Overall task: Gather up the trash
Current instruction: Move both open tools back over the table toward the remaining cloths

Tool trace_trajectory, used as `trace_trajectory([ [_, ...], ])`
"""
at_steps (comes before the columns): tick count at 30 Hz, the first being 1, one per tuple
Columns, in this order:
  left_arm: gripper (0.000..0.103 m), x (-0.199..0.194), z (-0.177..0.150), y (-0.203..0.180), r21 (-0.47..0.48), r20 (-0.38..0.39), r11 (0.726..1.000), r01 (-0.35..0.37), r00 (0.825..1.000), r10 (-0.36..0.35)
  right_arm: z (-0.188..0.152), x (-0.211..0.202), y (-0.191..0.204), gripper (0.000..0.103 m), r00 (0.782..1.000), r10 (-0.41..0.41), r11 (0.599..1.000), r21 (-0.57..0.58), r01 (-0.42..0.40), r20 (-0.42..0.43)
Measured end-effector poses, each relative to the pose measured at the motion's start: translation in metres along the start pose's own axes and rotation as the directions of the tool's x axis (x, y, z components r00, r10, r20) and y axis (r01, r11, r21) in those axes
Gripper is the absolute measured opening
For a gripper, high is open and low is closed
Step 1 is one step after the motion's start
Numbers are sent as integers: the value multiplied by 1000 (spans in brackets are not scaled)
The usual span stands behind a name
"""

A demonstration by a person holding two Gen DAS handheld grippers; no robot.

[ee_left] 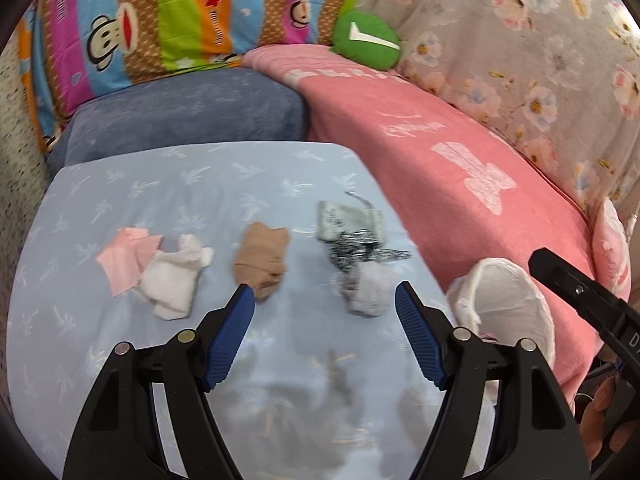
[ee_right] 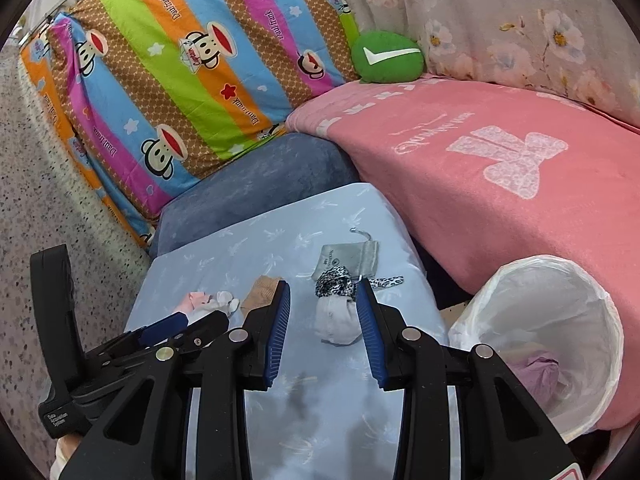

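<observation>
Several crumpled scraps lie in a row on a pale blue cushion [ee_left: 200, 184]: a pink cloth [ee_left: 126, 264], a white wad [ee_left: 176, 280], a tan wad [ee_left: 262, 262], a grey pouch [ee_left: 344, 220], a leopard-print strip [ee_left: 360, 250] and a grey-white wad [ee_left: 368, 288]. My left gripper [ee_left: 323, 288] hovers wide open above the cushion, holding nothing. My right gripper [ee_right: 323, 286] is open and empty too; the grey-white wad [ee_right: 338, 320] shows beyond its fingers, lying on the cushion. A white-lined bin [ee_right: 612, 320] at the right holds a purple wad [ee_right: 536, 372].
A pink blanket [ee_right: 480, 200] borders the cushion on the right, behind the bin [ee_left: 508, 304]. A dark blue cushion [ee_left: 192, 112], a striped monkey-print pillow [ee_right: 180, 80] and a green round cushion [ee_right: 386, 56] sit at the back. Speckled floor [ee_right: 48, 200] lies left.
</observation>
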State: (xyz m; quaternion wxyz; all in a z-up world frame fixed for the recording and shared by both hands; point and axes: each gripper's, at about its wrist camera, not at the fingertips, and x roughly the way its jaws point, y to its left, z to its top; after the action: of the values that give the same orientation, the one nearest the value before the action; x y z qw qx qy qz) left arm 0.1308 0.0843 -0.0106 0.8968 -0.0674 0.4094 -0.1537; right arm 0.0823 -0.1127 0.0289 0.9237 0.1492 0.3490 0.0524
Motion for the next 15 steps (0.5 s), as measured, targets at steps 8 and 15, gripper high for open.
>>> trace_trajectory([
  [8,70,16,-5,63,-106,-46,992,-65,997,60,-14,53,34,35,996,15,999,-35,-18,-87],
  [15,70,39,-9,105,-182,-100,978,-97,992,79,-23,107,59,35,986,22,997,-64,-32,-165],
])
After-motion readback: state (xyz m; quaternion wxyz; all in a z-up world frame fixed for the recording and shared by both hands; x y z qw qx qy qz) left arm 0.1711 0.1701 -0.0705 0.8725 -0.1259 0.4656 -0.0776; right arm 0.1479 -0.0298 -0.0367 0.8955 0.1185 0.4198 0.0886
